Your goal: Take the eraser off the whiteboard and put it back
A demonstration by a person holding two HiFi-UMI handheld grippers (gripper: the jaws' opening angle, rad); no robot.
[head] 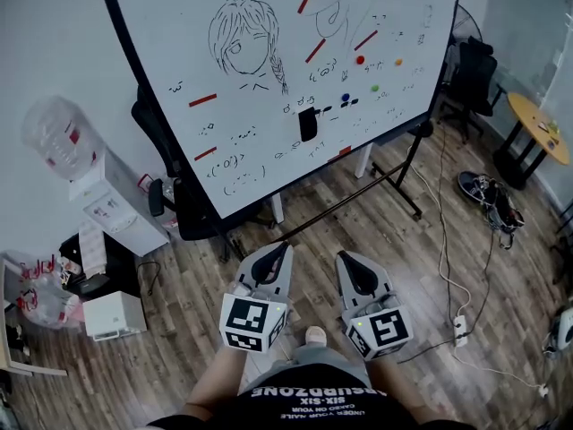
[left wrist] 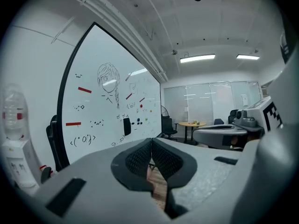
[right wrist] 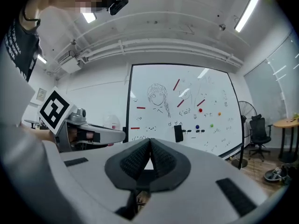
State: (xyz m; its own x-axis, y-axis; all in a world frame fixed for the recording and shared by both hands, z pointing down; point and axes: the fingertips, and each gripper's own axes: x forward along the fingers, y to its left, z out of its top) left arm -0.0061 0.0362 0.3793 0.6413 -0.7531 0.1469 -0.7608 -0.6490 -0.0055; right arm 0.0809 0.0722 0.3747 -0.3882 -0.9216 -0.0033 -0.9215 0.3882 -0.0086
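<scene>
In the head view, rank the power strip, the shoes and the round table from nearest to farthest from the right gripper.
1. Power strip, on the floor right of the right gripper.
2. Shoes, farther up and right.
3. Round table, at the far right edge.

The eraser (head: 308, 124) is found on the far whiteboard (head: 179, 34), with a water dispenser (head: 112, 204) set left of it, a round table (head: 535, 124) far right, and the left gripper (head: 282, 251) beside the right gripper (head: 347, 260), near.

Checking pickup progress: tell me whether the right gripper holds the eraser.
No: the eraser sits on the whiteboard, while the right gripper is shut and empty.
</scene>
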